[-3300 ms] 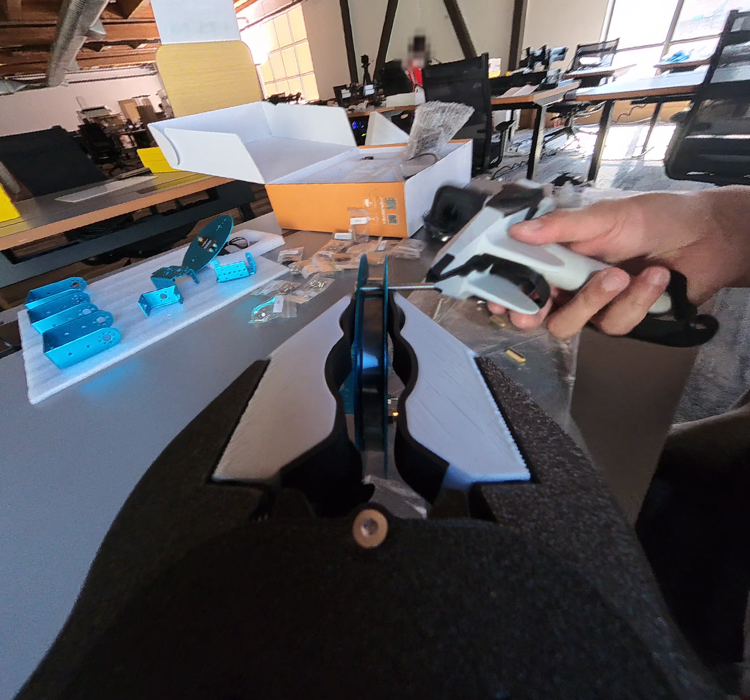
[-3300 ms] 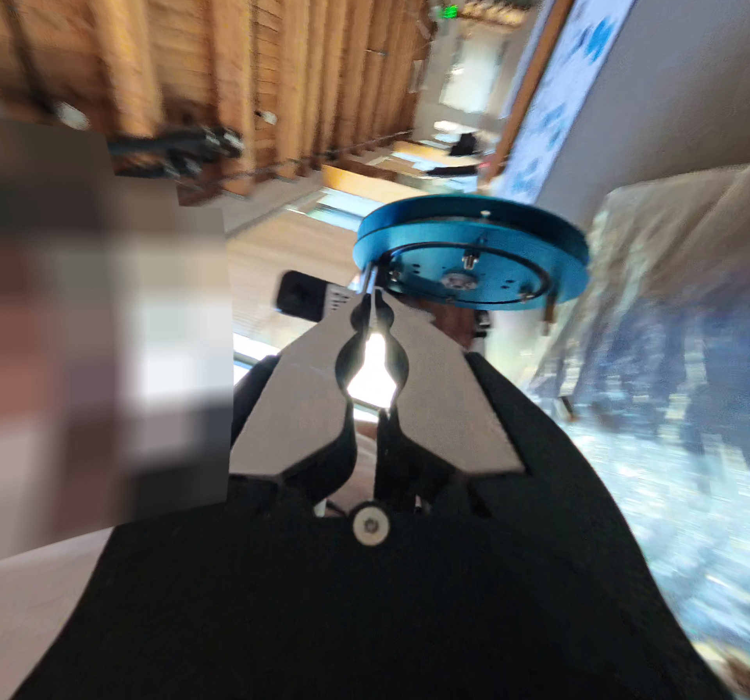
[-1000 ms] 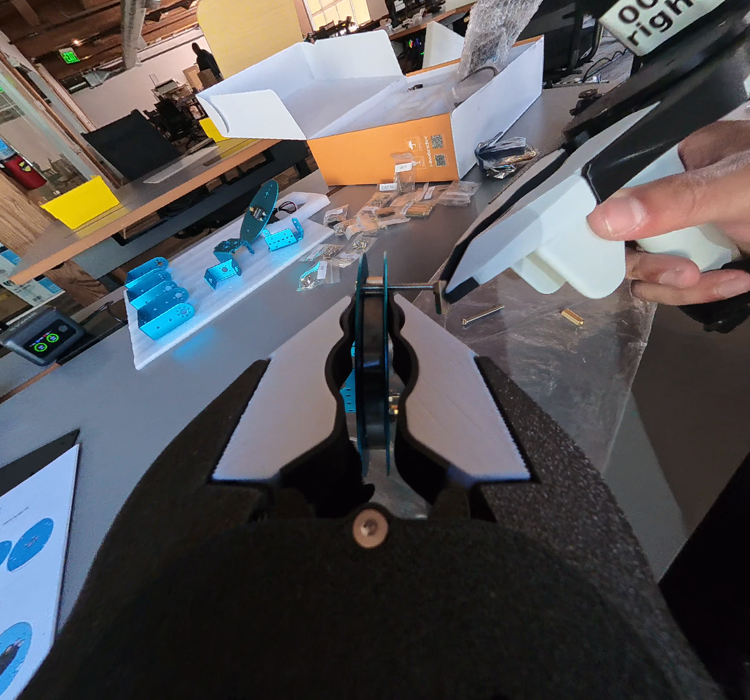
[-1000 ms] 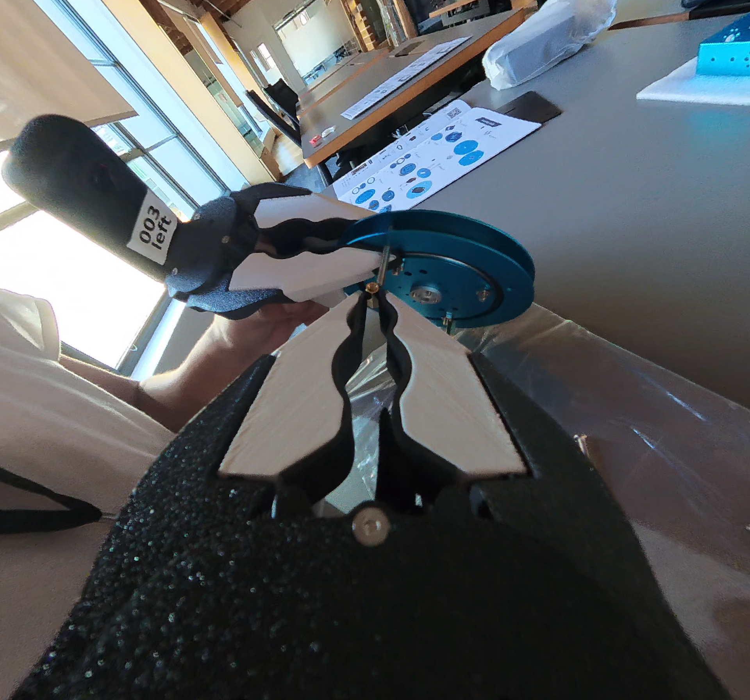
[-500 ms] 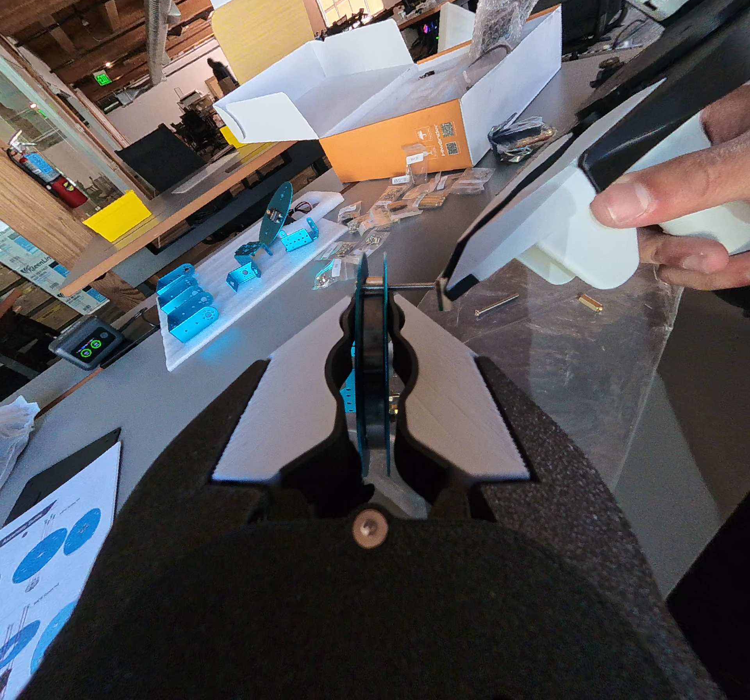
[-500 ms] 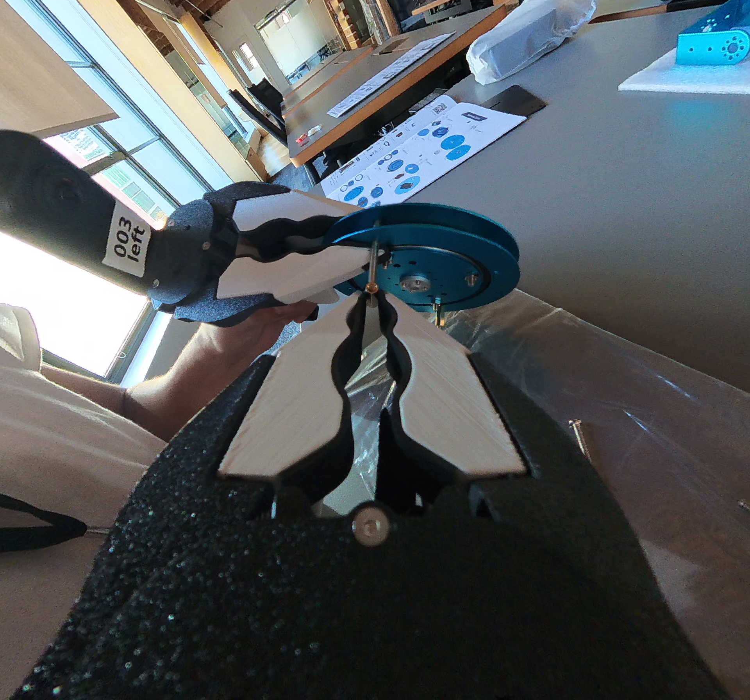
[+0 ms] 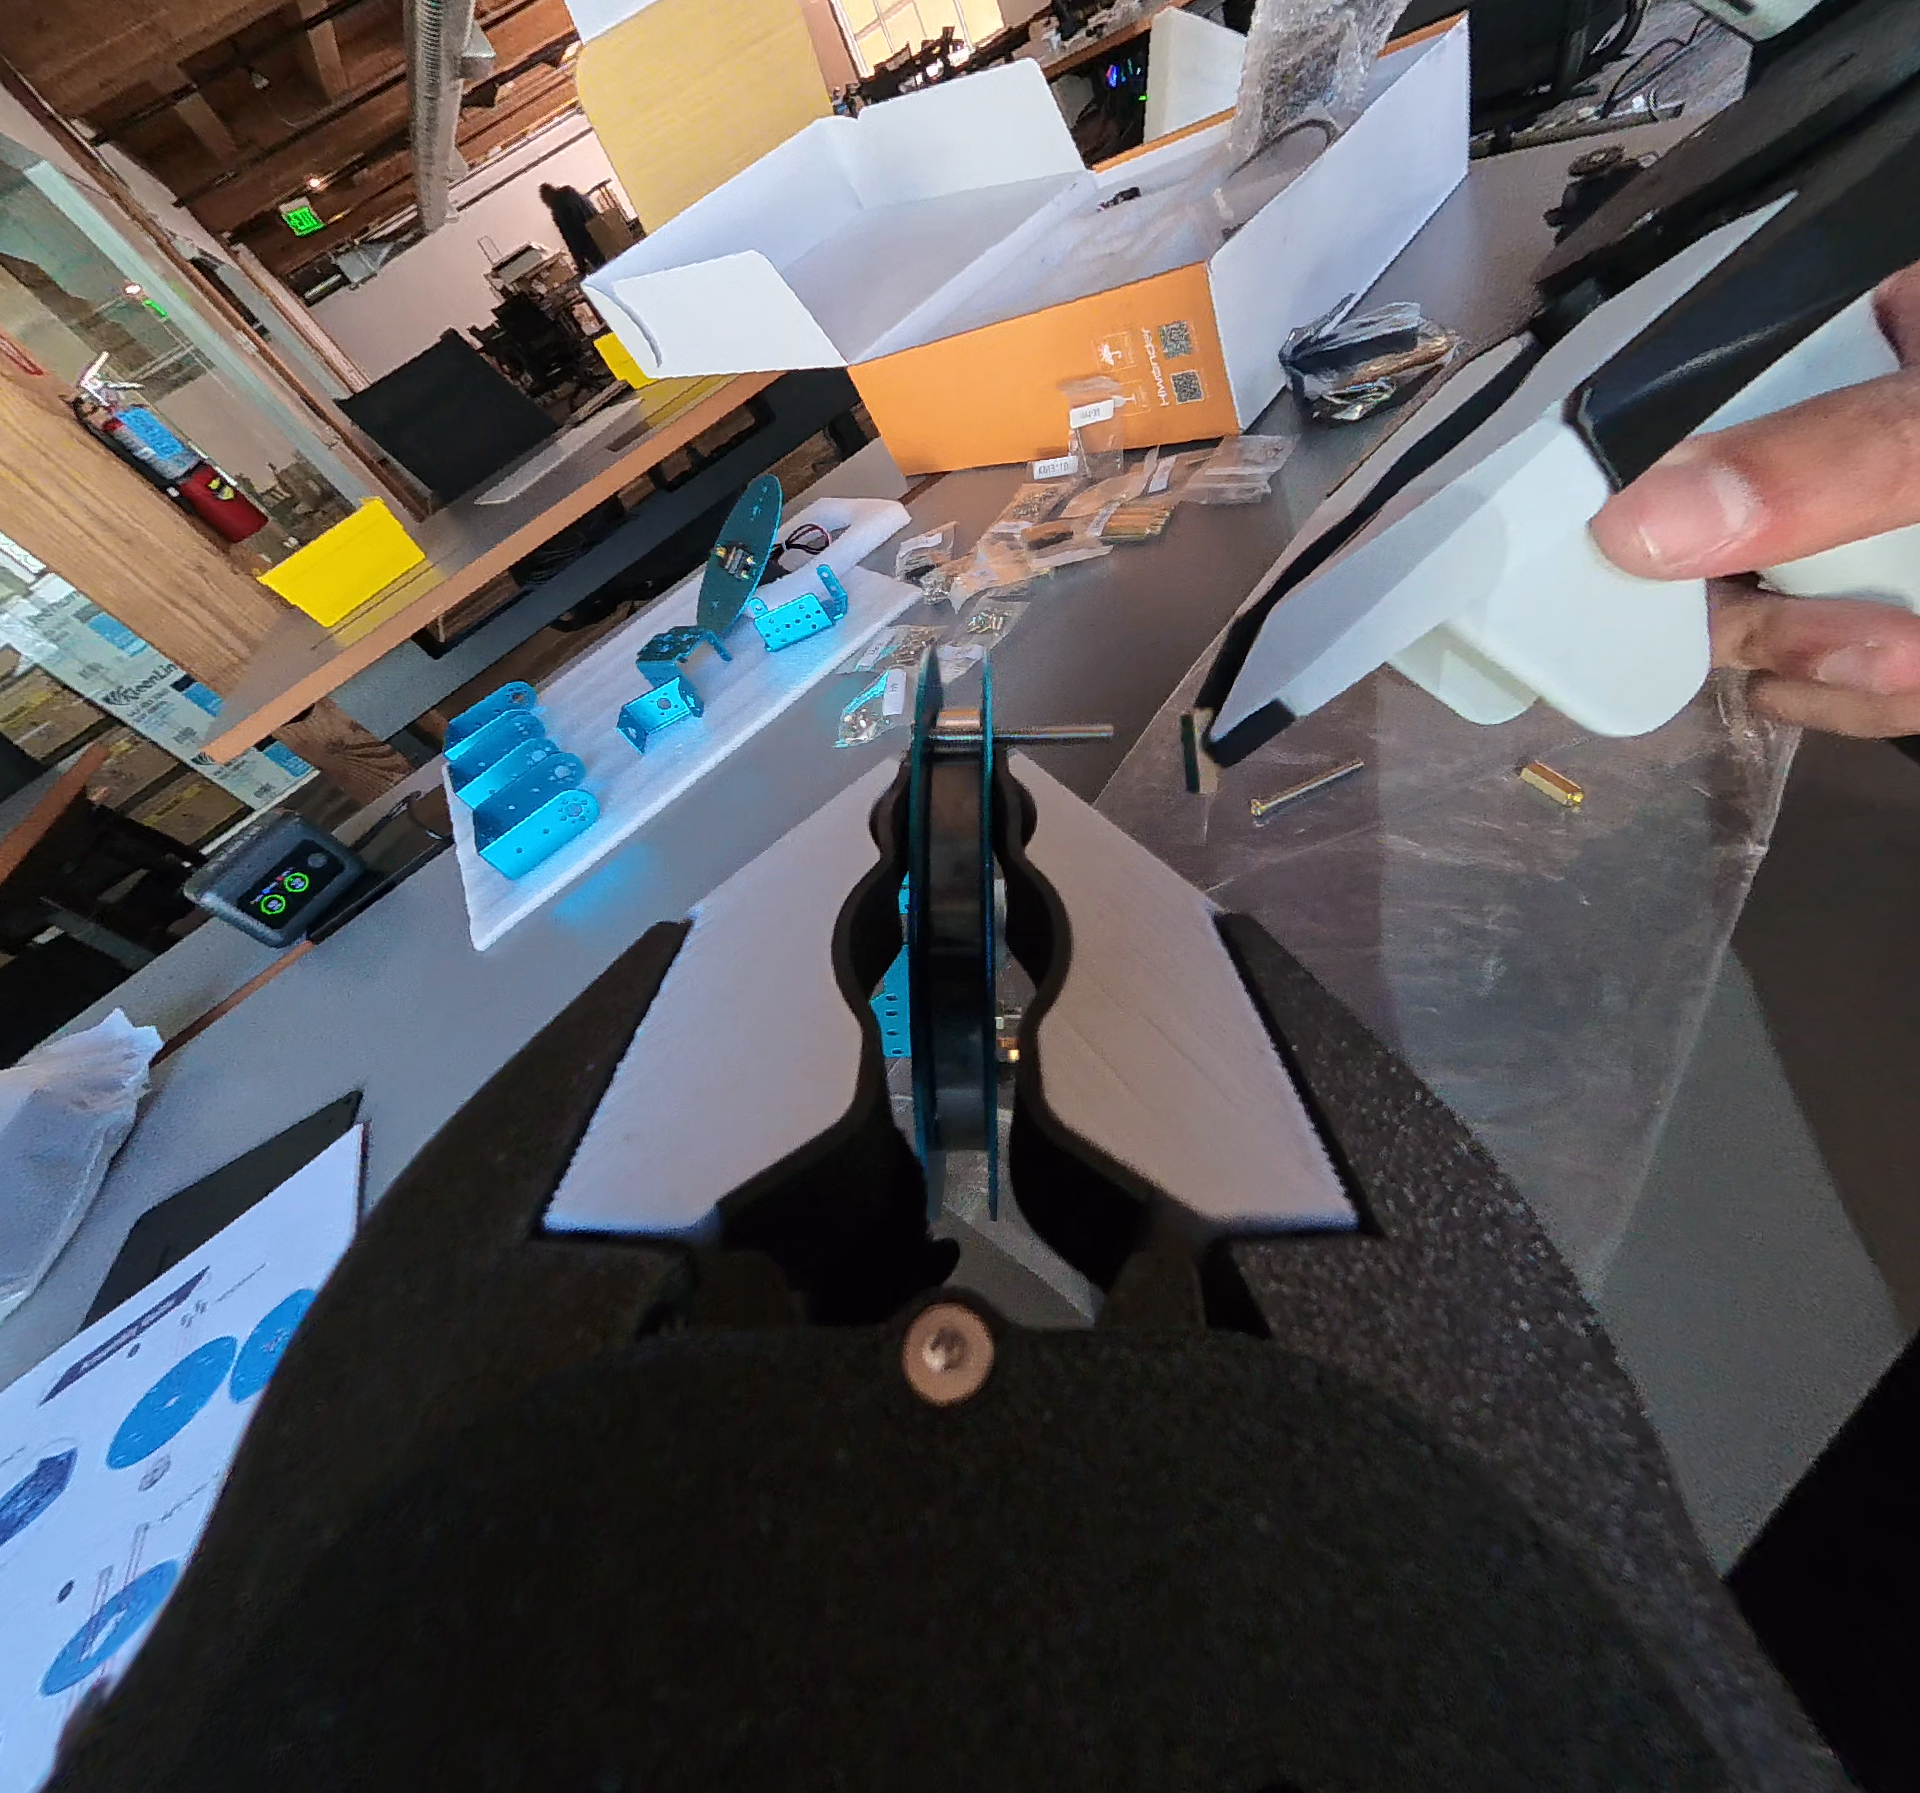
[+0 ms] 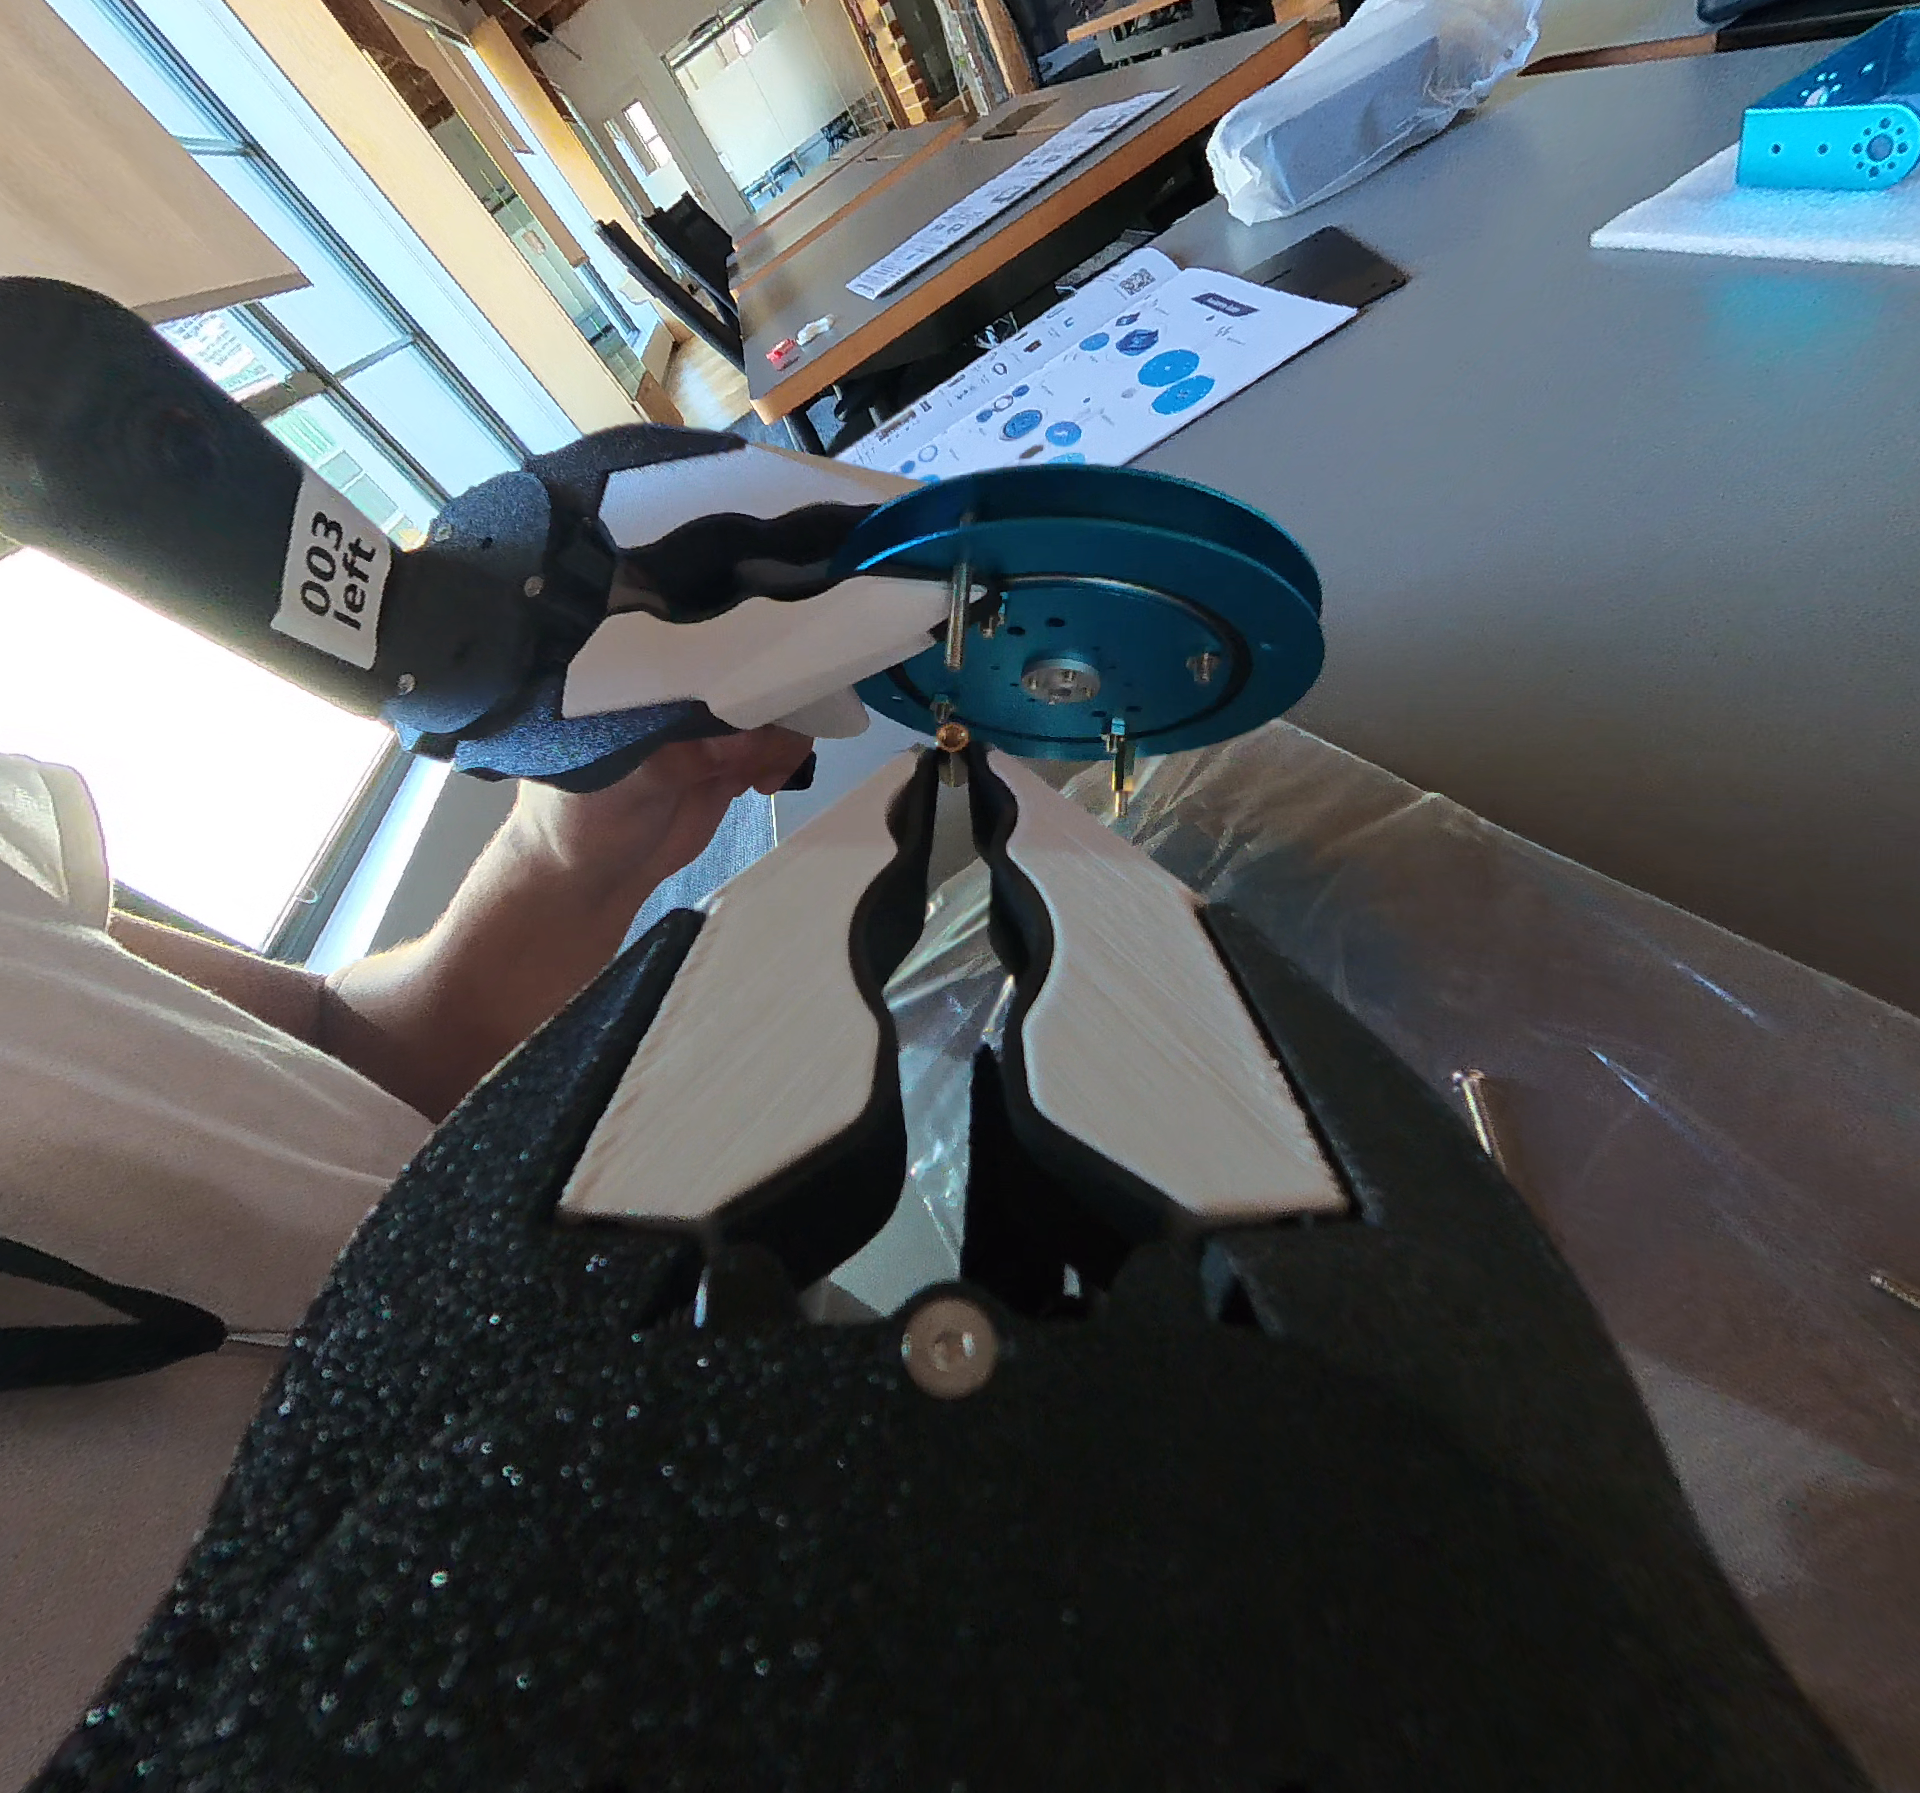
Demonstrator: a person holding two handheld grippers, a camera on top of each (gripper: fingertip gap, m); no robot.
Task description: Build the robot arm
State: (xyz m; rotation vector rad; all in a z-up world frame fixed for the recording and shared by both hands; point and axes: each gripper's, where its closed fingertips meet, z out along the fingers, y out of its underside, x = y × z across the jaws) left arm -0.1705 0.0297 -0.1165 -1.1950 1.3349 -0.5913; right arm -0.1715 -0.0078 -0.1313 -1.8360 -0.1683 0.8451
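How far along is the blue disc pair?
Done: a long screw passes through the blue disc pair, and other posts already stand on it. In hand: left gripper clamps the discs; right gripper pinches a brass spacer just below. Left: a loose screw and a loose spacer lie on the plastic sheet.

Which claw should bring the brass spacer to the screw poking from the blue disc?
Right. The right claw pinches the brass spacer just off the screw tip; the left claw is clamped on the blue disc, probably best held steady.
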